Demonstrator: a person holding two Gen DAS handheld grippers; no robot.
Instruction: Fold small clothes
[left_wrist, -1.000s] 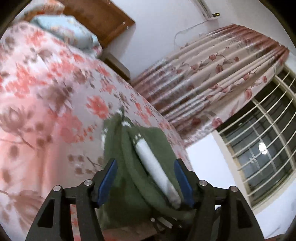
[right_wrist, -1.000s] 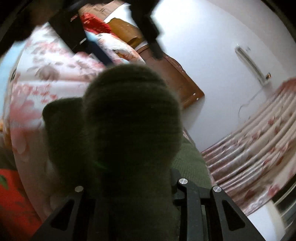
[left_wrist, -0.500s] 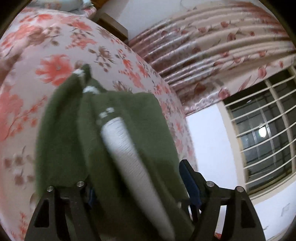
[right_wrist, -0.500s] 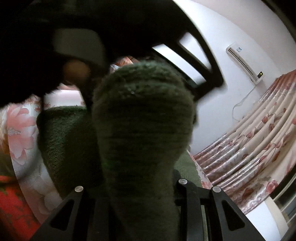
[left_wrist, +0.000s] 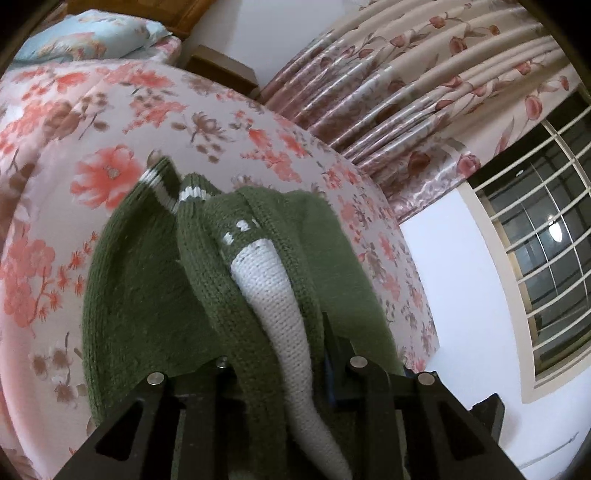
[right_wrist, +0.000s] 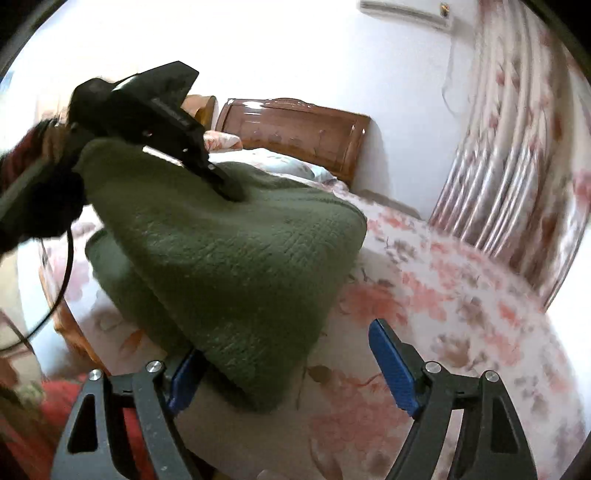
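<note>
A chunky green knitted wool garment with a white knitted stripe (left_wrist: 273, 280) is showing a coarse, matt, fuzzy surface. Beneath it, the smooth pink floral cotton bedspread (right_wrist: 461, 295) is looking soft and dull. Behind the garment, the brown varnished wooden headboard (right_wrist: 303, 129) is gleaming glossily.

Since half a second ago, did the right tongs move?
Yes. The right tongs have just opened, releasing the green sweater, and backed away: the wooden headboard is now visible beyond it.

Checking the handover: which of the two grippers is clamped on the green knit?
The left gripper: its jaws have just closed onto the green sweater. The right gripper has just opened wide, gripping nothing.
</note>
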